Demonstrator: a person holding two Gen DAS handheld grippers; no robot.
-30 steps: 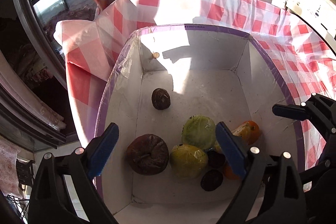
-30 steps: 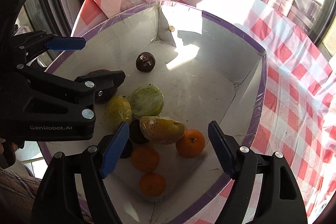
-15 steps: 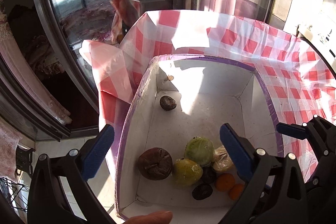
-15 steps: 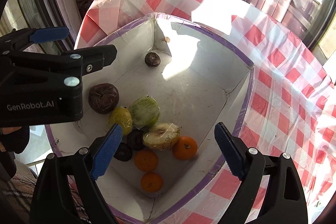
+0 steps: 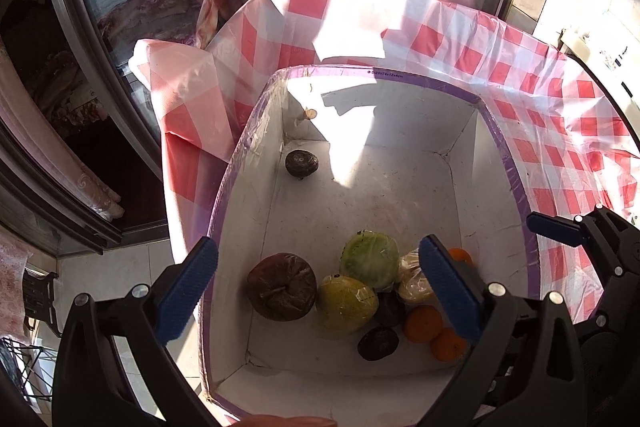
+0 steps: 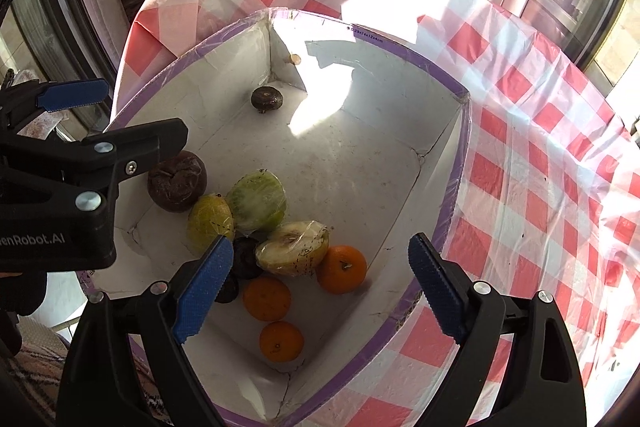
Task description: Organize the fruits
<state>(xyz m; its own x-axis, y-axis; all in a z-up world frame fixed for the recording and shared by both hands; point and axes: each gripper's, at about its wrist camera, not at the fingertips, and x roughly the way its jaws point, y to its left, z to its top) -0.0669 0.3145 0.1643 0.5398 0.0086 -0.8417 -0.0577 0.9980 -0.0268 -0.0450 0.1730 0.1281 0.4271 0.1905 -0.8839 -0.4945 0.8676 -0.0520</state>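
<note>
A white box with a purple rim (image 5: 512, 163) (image 6: 456, 163) holds the fruit. A big dark wrinkled fruit (image 5: 281, 286) (image 6: 177, 180), a yellow-green wrapped fruit (image 5: 346, 303) (image 6: 210, 221), a green wrapped fruit (image 5: 370, 259) (image 6: 257, 201), a wrapped cut fruit (image 6: 293, 253), three oranges (image 6: 341, 268) and small dark fruits (image 5: 377, 343) lie at its near end. One small dark fruit (image 5: 301, 163) (image 6: 266, 98) lies alone at the far corner. My left gripper (image 5: 320, 291) is open and empty above the box. My right gripper (image 6: 320, 287) is open and empty above the oranges.
The box stands on a red-and-white checked tablecloth (image 5: 560, 115) (image 6: 540, 187). Windows and a dark frame (image 5: 80, 67) run along the left and far sides. The left gripper's body (image 6: 60, 187) shows at the left of the right wrist view.
Both grippers have pulled back and up from the box, so more of the box and cloth shows. The fruit has not moved. Both stay open.
</note>
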